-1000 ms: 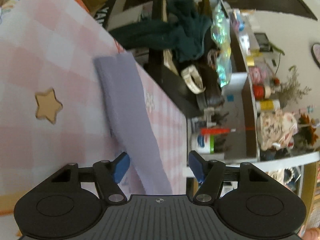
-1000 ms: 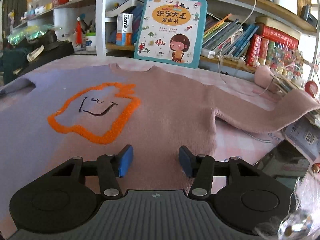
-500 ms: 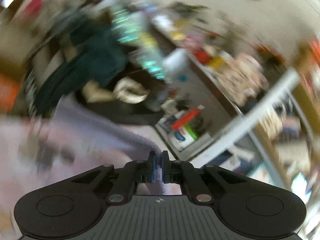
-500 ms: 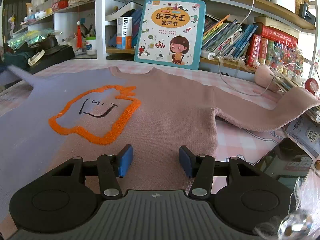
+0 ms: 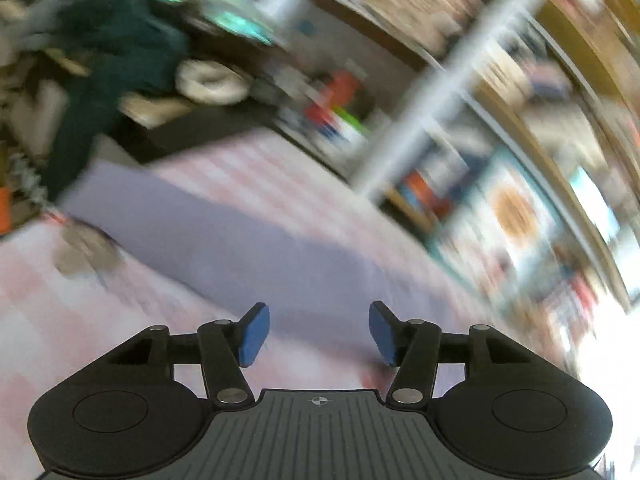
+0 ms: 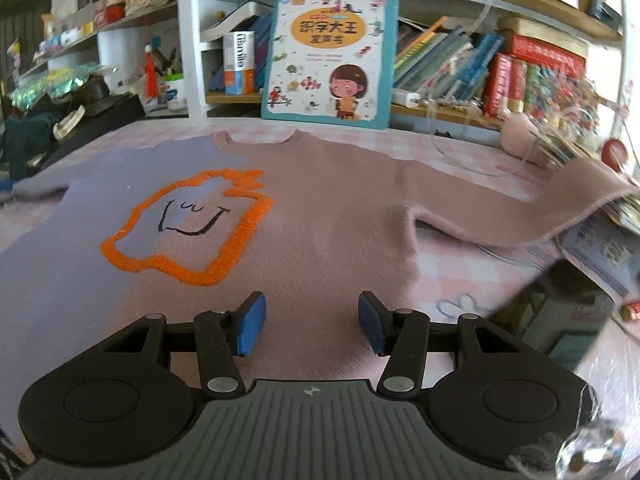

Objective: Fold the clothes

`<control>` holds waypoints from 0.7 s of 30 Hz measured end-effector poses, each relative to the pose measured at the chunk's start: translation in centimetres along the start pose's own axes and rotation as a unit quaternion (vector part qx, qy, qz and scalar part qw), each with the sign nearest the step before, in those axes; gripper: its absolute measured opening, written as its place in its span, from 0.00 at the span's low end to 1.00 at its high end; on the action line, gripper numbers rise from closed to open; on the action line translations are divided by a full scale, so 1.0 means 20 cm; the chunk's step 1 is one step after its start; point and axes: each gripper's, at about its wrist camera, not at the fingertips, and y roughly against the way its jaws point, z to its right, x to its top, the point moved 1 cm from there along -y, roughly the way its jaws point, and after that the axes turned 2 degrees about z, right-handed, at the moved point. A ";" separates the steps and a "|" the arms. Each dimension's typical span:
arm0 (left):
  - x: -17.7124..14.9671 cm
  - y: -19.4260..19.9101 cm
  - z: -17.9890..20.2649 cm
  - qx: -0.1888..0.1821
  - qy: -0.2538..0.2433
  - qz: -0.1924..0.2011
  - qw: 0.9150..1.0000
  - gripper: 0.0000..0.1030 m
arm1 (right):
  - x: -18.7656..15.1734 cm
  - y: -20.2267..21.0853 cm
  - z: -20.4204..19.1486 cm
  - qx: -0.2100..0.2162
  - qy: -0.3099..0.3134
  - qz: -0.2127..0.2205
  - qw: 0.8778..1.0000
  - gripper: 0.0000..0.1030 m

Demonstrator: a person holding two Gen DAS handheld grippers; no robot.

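A pink and lilac sweater with an orange outlined face lies flat on the pink checked tablecloth. Its pink right sleeve stretches out to the right over the table edge. My right gripper is open and empty, low over the sweater's hem. In the blurred left wrist view the lilac left sleeve lies stretched on the cloth. My left gripper is open and empty just above the sleeve's near part.
A bookshelf with a children's book stands along the far table edge. Dark green clothes and clutter lie at the far left. A dark box sits off the table's right edge.
My left gripper, shut on the lilac sleeve half a second ago, has opened and let it go, and has swung round. The sleeve now lies stretched out. The right gripper has barely moved.
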 end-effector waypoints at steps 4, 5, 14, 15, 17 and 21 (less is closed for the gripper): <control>-0.15 0.03 0.13 -0.031 -0.066 -0.060 0.996 0.53 | -0.01 0.09 0.07 0.000 -0.034 -0.005 0.999 0.47; -0.18 0.04 0.16 -0.035 -0.080 -0.072 0.994 0.53 | -0.01 0.11 0.08 0.000 -0.042 -0.006 0.999 0.47; -0.33 0.01 0.25 -0.065 -0.120 -0.125 0.983 0.14 | -0.08 0.12 0.19 0.042 -0.145 -0.024 0.988 0.22; -0.34 -0.02 0.24 -0.076 -0.116 -0.136 0.981 0.04 | -0.08 0.11 0.18 0.048 -0.150 -0.022 0.987 0.13; -0.34 -0.04 0.23 -0.087 -0.126 -0.126 0.980 0.04 | -0.05 0.12 0.17 0.058 -0.152 -0.007 0.987 0.09; -0.25 -0.04 0.23 -0.053 -0.135 -0.083 0.986 0.04 | 0.02 0.14 0.13 0.140 -0.170 0.032 0.975 0.10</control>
